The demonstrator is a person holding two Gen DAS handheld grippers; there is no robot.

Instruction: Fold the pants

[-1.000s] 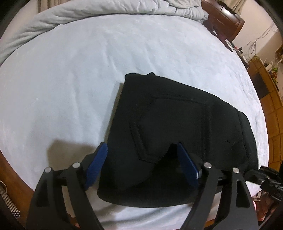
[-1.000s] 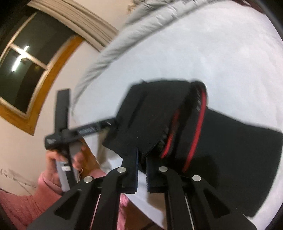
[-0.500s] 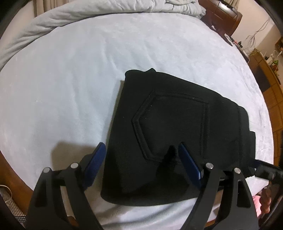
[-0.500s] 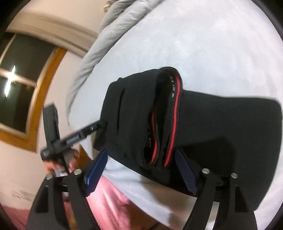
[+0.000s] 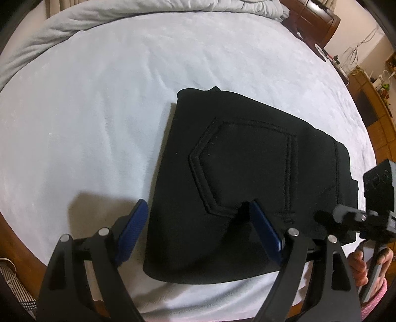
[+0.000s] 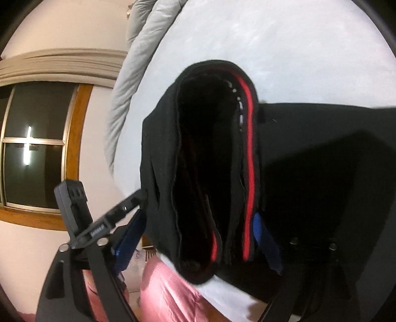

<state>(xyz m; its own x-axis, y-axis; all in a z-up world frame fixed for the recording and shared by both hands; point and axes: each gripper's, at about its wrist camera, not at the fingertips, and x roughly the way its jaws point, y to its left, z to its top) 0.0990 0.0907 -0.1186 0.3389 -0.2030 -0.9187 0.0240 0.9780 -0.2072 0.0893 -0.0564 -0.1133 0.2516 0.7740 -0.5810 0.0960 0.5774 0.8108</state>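
Note:
Black pants (image 5: 247, 178) lie folded into a compact stack on the white bed sheet (image 5: 99, 99), a back pocket facing up. My left gripper (image 5: 198, 230) is open, its blue pads either side of the stack's near left edge. My right gripper (image 6: 198, 235) is open around the waistband end of the pants (image 6: 210, 161), where the opening and the red inner band (image 6: 248, 148) show. The right gripper's body also shows in the left wrist view (image 5: 366, 213) at the pants' right end. The left gripper shows in the right wrist view (image 6: 81, 210).
A grey duvet (image 5: 123, 27) is bunched along the far side of the bed. Wooden furniture (image 5: 319, 22) and a shelf with cables stand at the right. A window (image 6: 34, 148) with a wood frame is on the wall at the left. My pink sleeve (image 6: 168, 292) is by the bed's edge.
My right gripper was shut on the waistband a second ago; it has opened and now stands around the waistband end. The pants have settled flat. The left gripper barely moved.

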